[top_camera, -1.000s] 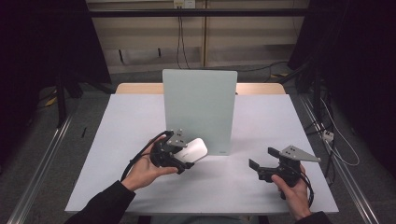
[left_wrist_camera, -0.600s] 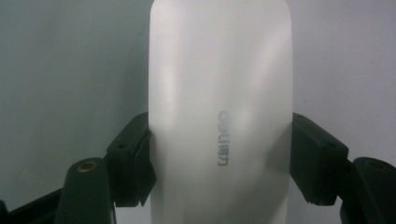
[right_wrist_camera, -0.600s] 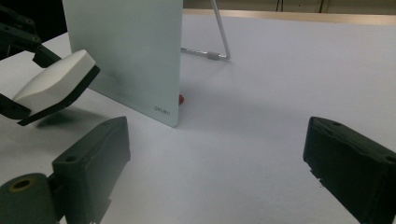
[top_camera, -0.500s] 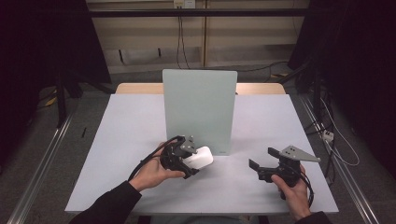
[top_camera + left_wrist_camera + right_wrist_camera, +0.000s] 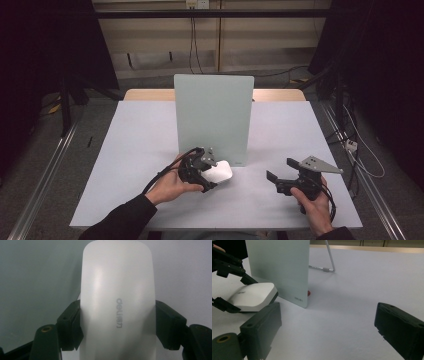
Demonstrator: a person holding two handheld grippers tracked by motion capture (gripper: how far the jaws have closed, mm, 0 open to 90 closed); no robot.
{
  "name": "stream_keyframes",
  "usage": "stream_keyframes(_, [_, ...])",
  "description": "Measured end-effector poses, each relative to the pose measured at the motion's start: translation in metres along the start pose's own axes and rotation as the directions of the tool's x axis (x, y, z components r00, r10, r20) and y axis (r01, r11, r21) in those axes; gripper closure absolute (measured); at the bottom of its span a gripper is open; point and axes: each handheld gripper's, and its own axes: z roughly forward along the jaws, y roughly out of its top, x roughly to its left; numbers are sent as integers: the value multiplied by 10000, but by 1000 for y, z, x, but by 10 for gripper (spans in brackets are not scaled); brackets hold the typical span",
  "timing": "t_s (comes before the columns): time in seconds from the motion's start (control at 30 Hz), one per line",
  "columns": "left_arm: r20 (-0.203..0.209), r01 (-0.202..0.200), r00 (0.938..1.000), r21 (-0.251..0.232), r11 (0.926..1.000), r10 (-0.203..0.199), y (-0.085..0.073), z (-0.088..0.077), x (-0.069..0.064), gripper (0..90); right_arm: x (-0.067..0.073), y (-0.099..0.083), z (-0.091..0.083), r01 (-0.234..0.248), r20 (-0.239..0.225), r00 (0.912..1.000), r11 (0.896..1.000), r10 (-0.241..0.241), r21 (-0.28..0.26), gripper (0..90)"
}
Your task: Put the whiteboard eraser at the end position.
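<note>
White mouse held low beside the standing board

The left gripper [image 5: 212,174] pinches the white mouse [image 5: 218,171] by its sides, just in front of the board [image 5: 214,117], close above the bench [image 5: 135,145]. The smooth mouse could slip out, or bump the board and tip it. The right gripper [image 5: 280,176], spread and holding nothing, waits well right of the board. A second ago the mouse was higher, against the board's face.

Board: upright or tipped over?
Upright. The board stands on edge on the table; the right gripper view shows a wire stand propping it from behind.
</note>
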Motion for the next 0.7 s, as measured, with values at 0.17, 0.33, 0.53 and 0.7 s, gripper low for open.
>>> stream_keyframes(0.17, [187,85,9998,8,10000,-85,0,2,2,310,0,0,0,18,-15,10000,10000,-18,-1,70])
stream_keyframes(0.33, [125,48,9999,77,10000,-49,1,5,1,309,0,0,0,32,-5,10000,10000,-32,-10,70])
stream_keyframes(0.53, [135,152,9998,64,9999,-153,-1,8,1,308,0,0,-1,45,-5,10000,10000,-45,-14,70])
stream_keyframes(0.7, [196,327,9993,-50,9995,-326,-3,10,3,306,0,0,-1,48,-4,10000,10000,-48,-6,70])
